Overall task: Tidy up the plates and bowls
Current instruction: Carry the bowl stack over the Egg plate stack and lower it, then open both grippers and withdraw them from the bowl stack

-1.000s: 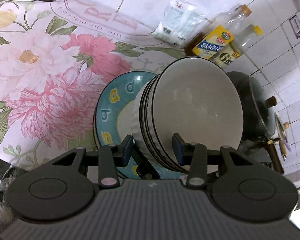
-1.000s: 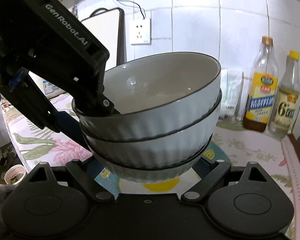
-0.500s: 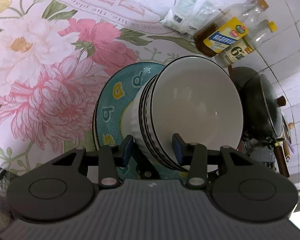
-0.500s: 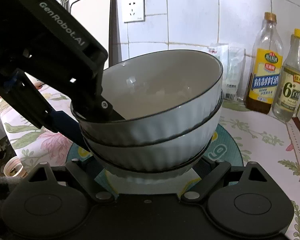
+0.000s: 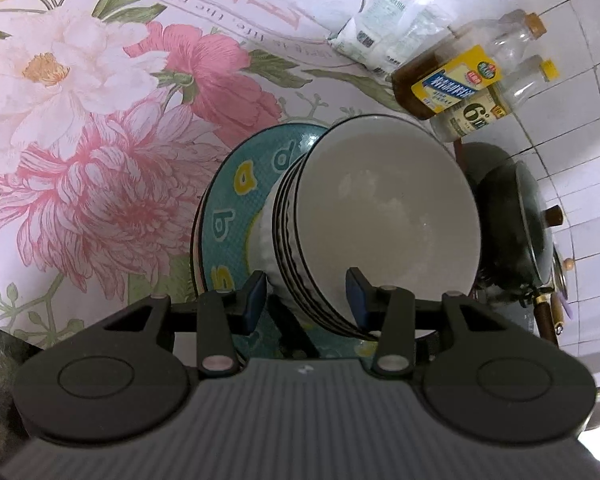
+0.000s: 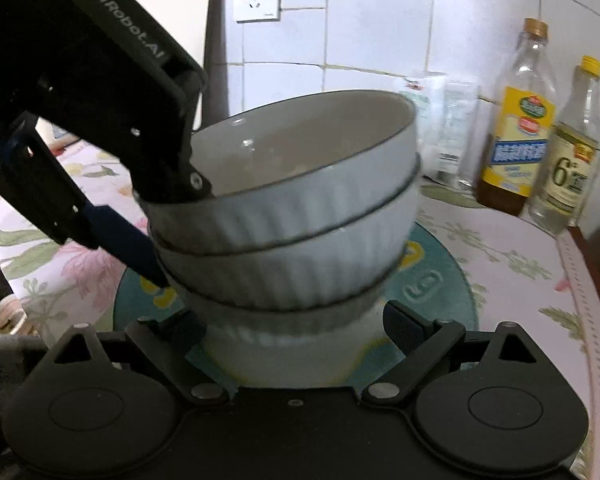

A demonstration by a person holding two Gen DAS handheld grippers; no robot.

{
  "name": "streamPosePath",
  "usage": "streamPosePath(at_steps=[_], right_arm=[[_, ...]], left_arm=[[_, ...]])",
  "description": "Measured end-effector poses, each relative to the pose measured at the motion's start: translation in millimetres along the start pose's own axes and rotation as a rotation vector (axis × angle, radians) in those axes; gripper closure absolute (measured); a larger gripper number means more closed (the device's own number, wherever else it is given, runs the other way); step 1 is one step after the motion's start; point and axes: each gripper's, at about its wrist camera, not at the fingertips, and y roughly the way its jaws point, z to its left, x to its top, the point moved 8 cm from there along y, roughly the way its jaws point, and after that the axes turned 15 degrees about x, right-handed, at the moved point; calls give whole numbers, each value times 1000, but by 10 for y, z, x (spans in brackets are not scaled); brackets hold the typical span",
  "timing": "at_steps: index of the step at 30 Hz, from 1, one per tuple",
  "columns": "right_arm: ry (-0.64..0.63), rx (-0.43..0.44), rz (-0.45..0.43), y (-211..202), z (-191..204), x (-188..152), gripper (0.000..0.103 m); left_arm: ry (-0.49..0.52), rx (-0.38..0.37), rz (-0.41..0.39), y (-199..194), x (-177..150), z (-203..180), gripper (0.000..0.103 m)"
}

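Bowl stack, left wrist view: the white ribbed bowl stack [image 5: 388, 216] hangs tipped over the teal plate [image 5: 236, 208], which lies on the flowered surface [image 5: 100, 140].
Left tongs: the left tongs [image 5: 306, 296] are narrow and hold the bowl stack by its near rims, one finger outside the wall and one inside the top bowl.
Change in this view: the plate and the flowers fill more of the picture than a second ago, so the stack has come lower; the grip looks the same as before.
Nearby: two oil bottles [image 5: 452, 84] and a dark pot [image 5: 512, 232] stand beyond the plate, clear of the stack.
Bowl stack, right wrist view: the bowl stack [image 6: 292, 216] sits low over the middle of the plate [image 6: 432, 280], its rim lower on the side of the left tongs [image 6: 180, 236].
Right tongs: the right tongs [image 6: 296, 332] stand wide on either side of the bottom bowl's foot, and I see neither pad pressing on it.
Change in this view: the strip of plate centre that showed under the foot a second ago is now covered.
Contact: the picture is blurred, so I cannot tell whether the foot rests on the plate.
Meaning for the task: the bowls are probably at the point of being set down on the plate. Levelling and release would come next.
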Motion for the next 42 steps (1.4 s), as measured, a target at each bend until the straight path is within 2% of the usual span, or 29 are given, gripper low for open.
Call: streamPosePath(at_steps=[4, 10, 13, 20, 23, 26, 31, 32, 33, 35, 37, 39, 42], right_arm=[[18, -52, 8, -209, 43, -17, 6], [115, -96, -23, -562, 82, 13, 4], [160, -82, -31, -740, 181, 54, 4], [179, -124, -96, -1234, 432, 276, 4], [193, -122, -75, -1429, 523, 363, 4], [213, -160, -70, -1666, 595, 467, 4], [259, -197, -62, -2032, 661, 648, 2], [260, -220, -57, -2101, 677, 680, 2], [256, -245, -53, -2161, 692, 703, 2], [239, -314, -34, -2305, 721, 754, 2], [232, -395, -80, -2498, 737, 817, 2], [251, -392, -97, -2610, 767, 846, 2], [299, -361, -100, -2702, 795, 858, 2]], left_arm=[[57, 21, -75, -168, 8, -23, 58], [162, 34, -155, -570, -86, -73, 54], [197, 32, -202, -784, -152, -75, 52], [312, 77, -332, -1342, -322, -109, 45], [369, 99, -379, -1592, -394, -120, 43], [412, 125, -414, -1840, -466, -107, 38], [401, 217, -445, -2132, -505, 9, 32], [395, 233, -433, -2174, -518, 37, 23], [396, 244, -428, -2213, -539, 50, 18], [420, 248, -439, -2318, -597, 47, 14], [420, 233, -446, -2411, -656, 37, 10], [395, 226, -450, -2482, -699, 41, 9], [355, 266, -452, -2571, -772, 67, 9]])
